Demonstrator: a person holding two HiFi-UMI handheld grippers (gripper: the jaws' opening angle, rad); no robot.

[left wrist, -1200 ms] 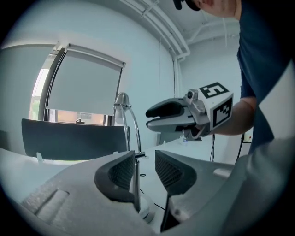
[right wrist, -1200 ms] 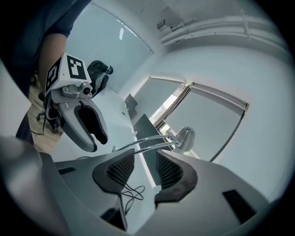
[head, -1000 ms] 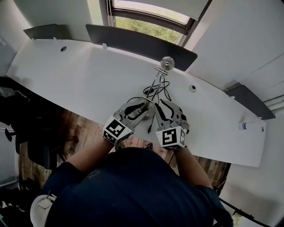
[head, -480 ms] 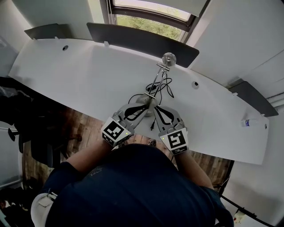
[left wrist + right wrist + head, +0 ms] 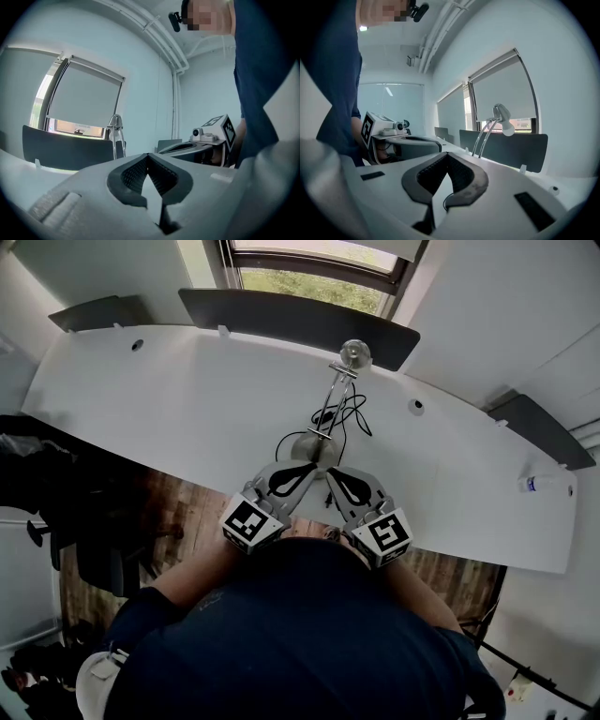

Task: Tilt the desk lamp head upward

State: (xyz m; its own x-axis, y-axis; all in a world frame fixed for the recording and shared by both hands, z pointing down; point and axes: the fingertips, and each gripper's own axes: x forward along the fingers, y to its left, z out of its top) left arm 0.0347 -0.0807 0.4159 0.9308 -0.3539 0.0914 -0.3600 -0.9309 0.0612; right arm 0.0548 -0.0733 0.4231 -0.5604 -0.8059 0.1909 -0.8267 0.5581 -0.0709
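A silver desk lamp stands on the white desk [image 5: 178, 399], its round base [image 5: 309, 448] near the front edge and its twin rods [image 5: 328, 404] rising toward the window. The lamp head [image 5: 354, 354] is at the top; in the right gripper view the lamp head [image 5: 502, 117] points down and to the right. My left gripper [image 5: 312, 466] and right gripper [image 5: 331, 471] sit side by side just in front of the base, touching nothing. Both are shut and empty. In their own views the left gripper [image 5: 148, 157] and the right gripper [image 5: 447, 156] show their tips together.
A black cable [image 5: 353, 418] lies coiled beside the lamp. Dark partition panels [image 5: 300, 320] line the desk's back edge under a window. A small bottle [image 5: 541, 484] lies at the far right. A dark chair [image 5: 89, 531] stands on the wooden floor at left.
Both grippers pulled back from the lamp's lower arm toward the desk's front edge, and their jaws went from open to shut. The lamp stayed in place.
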